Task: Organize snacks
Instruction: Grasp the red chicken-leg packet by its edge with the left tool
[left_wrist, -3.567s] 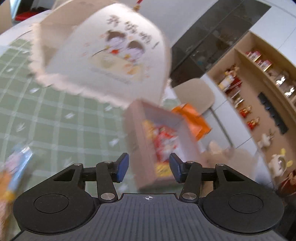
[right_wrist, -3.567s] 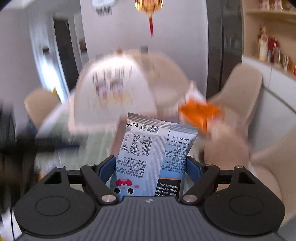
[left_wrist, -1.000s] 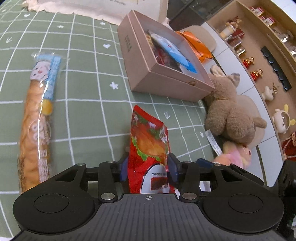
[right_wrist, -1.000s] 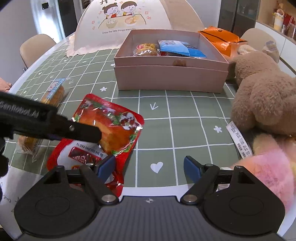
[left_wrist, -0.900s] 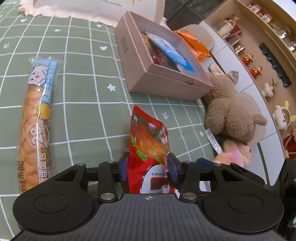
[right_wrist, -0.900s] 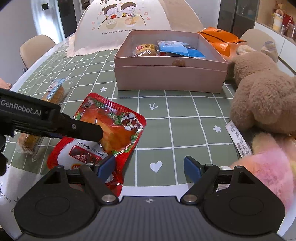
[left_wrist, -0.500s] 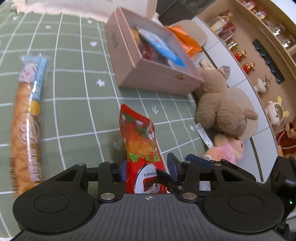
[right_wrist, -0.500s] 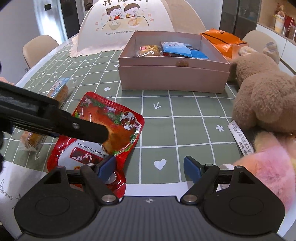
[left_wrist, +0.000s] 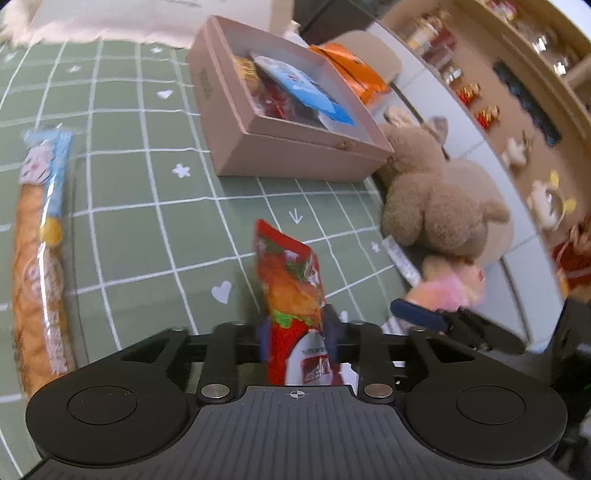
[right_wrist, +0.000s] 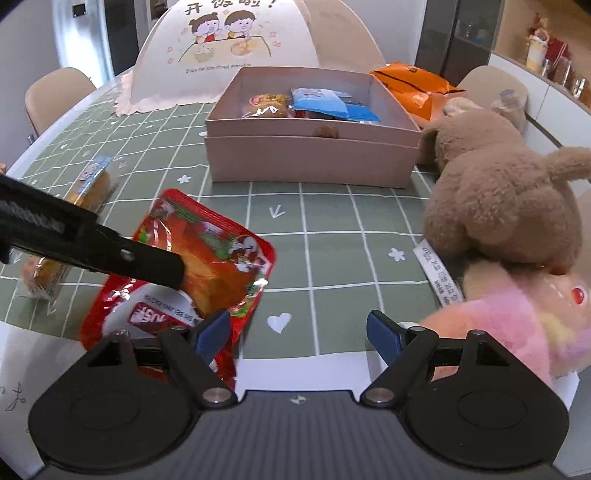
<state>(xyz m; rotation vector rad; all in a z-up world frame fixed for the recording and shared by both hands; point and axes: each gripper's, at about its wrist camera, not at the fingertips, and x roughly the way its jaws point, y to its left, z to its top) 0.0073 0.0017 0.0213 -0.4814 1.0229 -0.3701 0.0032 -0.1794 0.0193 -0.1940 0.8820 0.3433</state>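
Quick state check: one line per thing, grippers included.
Left gripper: closing, fingers pinching the red pouch.
Red pouch: crumpled between the left fingers, far end raised.
Right gripper: open, nothing between its fingers.
Box: open, no lid, snacks inside.
Blue packet: lying in the box.
Long bread pack: flat on the table, sealed.
Brown plush: lying beside the box.

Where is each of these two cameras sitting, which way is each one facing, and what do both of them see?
Left wrist: rides the left gripper, angled down along its fingers over the green table; its jaws are closing on the red snack pouch.
Right wrist: rides the right gripper, angled down at the pink box; its open jaws hold nothing, and the left gripper's finger crosses in.
Shared: pouch, box, brown plush toy, long bread packet.
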